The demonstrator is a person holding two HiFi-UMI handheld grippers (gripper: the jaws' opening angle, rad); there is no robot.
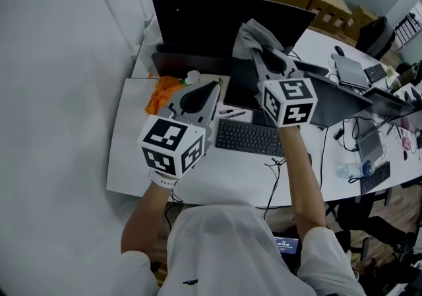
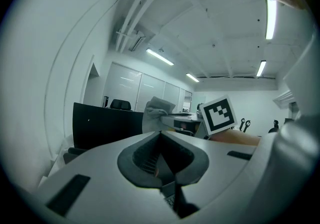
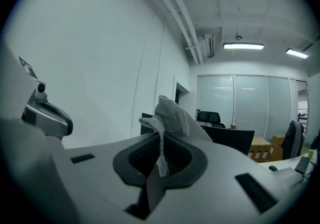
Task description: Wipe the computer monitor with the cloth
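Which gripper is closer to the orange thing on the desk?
Left. The left gripper hangs right beside the orange thing; the right gripper is farther off, up by the monitor, pinching the grey cloth.

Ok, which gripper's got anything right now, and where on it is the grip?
The right gripper holds the grey cloth. Its fingers pinch a bunched edge, and the rest sticks up above them. The left gripper is shut on nothing.

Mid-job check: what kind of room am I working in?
Probably an open-plan office: a desk with a monitor and keyboard, a laptop further right, and glass partitions at the back.
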